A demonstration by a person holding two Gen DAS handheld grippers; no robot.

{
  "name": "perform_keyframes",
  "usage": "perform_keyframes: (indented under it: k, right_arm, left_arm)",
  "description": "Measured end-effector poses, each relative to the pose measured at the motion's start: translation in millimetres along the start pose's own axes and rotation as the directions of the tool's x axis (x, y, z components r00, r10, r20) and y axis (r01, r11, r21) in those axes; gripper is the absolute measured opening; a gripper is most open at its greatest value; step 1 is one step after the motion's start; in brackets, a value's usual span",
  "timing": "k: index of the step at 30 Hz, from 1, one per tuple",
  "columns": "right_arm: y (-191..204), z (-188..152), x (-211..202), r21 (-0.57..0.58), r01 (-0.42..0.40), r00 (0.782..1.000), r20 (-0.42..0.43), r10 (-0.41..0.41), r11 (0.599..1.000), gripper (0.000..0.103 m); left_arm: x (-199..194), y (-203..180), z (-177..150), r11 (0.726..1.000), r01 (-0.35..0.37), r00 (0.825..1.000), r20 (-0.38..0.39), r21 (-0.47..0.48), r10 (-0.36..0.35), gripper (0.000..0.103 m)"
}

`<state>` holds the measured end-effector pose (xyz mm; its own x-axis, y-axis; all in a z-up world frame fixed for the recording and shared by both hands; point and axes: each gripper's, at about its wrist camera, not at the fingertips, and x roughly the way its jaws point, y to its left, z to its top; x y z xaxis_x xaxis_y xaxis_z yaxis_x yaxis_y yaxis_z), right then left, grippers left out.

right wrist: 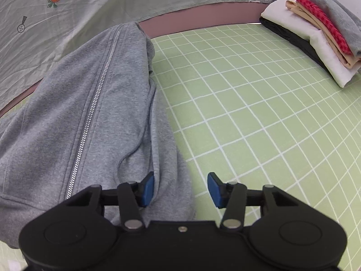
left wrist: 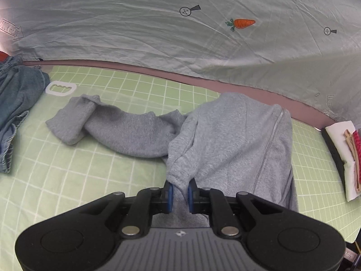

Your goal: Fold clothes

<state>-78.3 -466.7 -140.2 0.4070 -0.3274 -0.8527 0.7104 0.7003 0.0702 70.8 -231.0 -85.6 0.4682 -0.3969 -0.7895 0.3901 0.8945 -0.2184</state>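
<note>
A grey zip-up sweatshirt [left wrist: 237, 135] lies on the green gridded mat, its silver zipper [right wrist: 94, 110] closed and running up the body. The body is bunched narrow and raised toward the near edge. One sleeve [left wrist: 108, 122] trails flat to the left, its cuff doubled back on itself.

1. Left wrist view: low and close over the green grid mat [left wrist: 67, 169], looking forward toward the far sheet backdrop [left wrist: 158, 33].
2. Right wrist view: likewise low, forward-facing, set further right.
3. Shared: grey zip hoodie [left wrist: 237, 135], folded stack [right wrist: 315, 33], carrot print [left wrist: 242, 23].
</note>
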Motion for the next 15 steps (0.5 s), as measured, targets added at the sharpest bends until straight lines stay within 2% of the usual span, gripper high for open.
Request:
perform_keyframes:
  k: [2, 5, 10, 11, 12, 13, 15]
  right_arm:
    - [-1, -6, -4, -0.007, -0.013, 1.0, -0.007, 0.013, 1.0, 0.049]
    - [-1, -14, -3, -0.017, -0.052, 0.998, -0.04, 0.052, 0.998, 0.049]
    - [1, -20, 5, -0.053, -0.092, 0.992, -0.093, 0.087, 0.994, 0.049]
    - [2, -20, 6, -0.066, -0.097, 0.991, -0.096, 0.09, 0.993, 0.042]
    - [2, -21, 6, -0.091, -0.095, 0.992, -0.092, 0.087, 0.991, 0.027]
    - [2, -22, 4, -0.133, -0.077, 0.995, -0.073, 0.068, 0.988, 0.018]
    - [-3, -24, 0, -0.196, -0.025, 0.999, -0.024, 0.021, 0.98, 0.011]
  left_arm:
    - [-6, 5, -17, 0.999, -0.039, 0.999, -0.02, -0.007, 0.039, 0.014]
    - [-7, 21, -37, 0.995, -0.064, 0.996, -0.065, -0.073, 0.06, 0.015]
    - [-10, 26, -43, 0.993, -0.091, 0.995, -0.059, -0.081, 0.086, 0.015]
    - [-9, 27, -43, 0.992, -0.096, 0.994, -0.063, -0.083, 0.091, 0.015]
    - [-8, 27, -43, 0.991, -0.1, 0.993, -0.067, -0.084, 0.095, 0.015]
    - [-7, 27, -43, 0.991, -0.105, 0.992, -0.072, -0.085, 0.099, 0.015]
    - [-5, 27, -42, 0.989, -0.115, 0.991, -0.08, -0.088, 0.108, 0.015]
